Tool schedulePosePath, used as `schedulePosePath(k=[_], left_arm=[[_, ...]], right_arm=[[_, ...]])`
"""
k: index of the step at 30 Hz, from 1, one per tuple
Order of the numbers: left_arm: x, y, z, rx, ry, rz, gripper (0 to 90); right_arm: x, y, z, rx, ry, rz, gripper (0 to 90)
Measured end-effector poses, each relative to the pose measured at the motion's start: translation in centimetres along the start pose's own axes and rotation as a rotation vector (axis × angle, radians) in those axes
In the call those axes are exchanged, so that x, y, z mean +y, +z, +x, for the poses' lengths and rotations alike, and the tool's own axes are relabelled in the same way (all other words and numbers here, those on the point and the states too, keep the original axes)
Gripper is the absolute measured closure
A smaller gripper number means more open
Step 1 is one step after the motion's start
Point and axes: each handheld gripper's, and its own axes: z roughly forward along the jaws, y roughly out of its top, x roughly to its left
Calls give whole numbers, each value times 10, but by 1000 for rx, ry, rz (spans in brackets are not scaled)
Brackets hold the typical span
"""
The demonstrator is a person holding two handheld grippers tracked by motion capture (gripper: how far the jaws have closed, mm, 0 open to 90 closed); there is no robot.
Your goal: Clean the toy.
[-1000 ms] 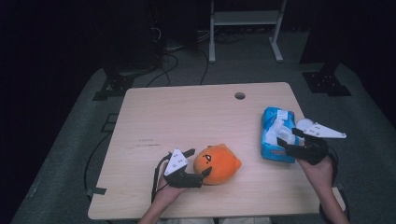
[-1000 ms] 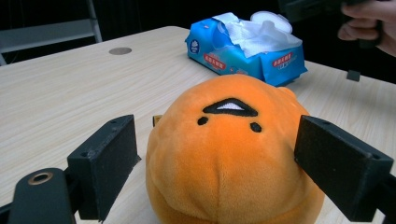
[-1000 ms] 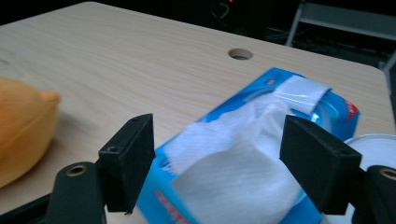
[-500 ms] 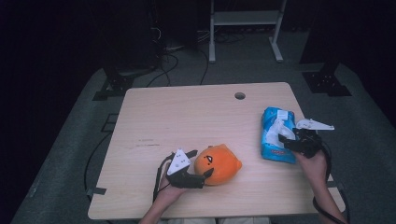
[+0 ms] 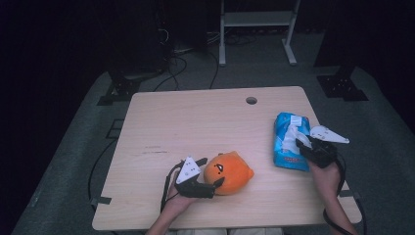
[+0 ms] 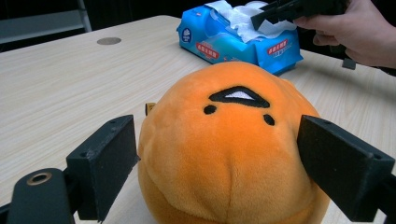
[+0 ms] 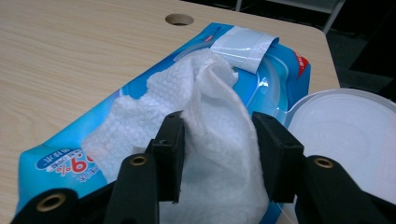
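The white wipe (image 7: 219, 135) stood up out of the blue wipe pack (image 5: 289, 142), which lay near the right edge of the table (image 5: 195, 127), its plastic lid (image 7: 345, 135) flipped open to the side and its white seal flap (image 7: 243, 46) peeled back toward the far end. My right gripper (image 5: 304, 145) was down on that pack, and its jaws had just been closing with the bunched wipe between them; in the right gripper view both black pads sat against the folds of the tissue, so I had it pinched (loosely, by the look of the cloth bulging out above the pads). In the left gripper view the same gripper (image 6: 261, 18) showed farther off, its tip in the white tissue at the top of the pack (image 6: 233, 44). Well apart from all that, toward the near edge and about the middle of the table, the orange plush toy (image 5: 229, 172) rested on the wood with its small dark face turned upward. My left gripper (image 5: 211, 172) lay beside it, coming in from the toy's left, and its jaws stood wide around the soft body; in the left gripper view both pads pressed against the toy's (image 6: 229, 149) sides, so I held it. Beyond the toy, at the far side of the table, was a round cable hole (image 5: 251, 100).
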Motion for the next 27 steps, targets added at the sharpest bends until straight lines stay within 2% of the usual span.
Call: schedulePosePath(k=[2, 8, 10, 14, 15, 16, 21, 23, 25, 27], left_arm=[[0, 0, -1, 0, -1, 0, 128], [-2, 2, 0, -5, -11, 2, 127], [-2, 2, 0, -3, -11, 2, 127], [-2, 2, 0, -3, -12, 2, 127], [-2, 2, 0, -4, -11, 2, 127], [-2, 2, 0, -5, -12, 3, 127], [-2, 0, 4, -1, -27, -1, 127], [-2, 0, 5, 1, -32, -3, 125], [-3, 0, 4, 0, -34, -2, 125], [-3, 0, 3, -4, -34, 1, 126]], right_arm=[[0, -2, 0, 9, -2, -7, 611], [0, -1, 1, 20, -8, -10, 687], [0, -1, 1, 33, -13, -3, 758], [0, -1, -1, 53, -3, 2, 824], [1, -3, -4, 85, 23, 2, 842], [1, -3, -4, 85, 23, 2, 842], [6, -15, -11, 168, 89, -27, 859], [10, -25, -16, 224, 133, -55, 863], [14, -34, -17, 253, 135, -78, 865], [16, -38, -16, 262, 125, -84, 865]])
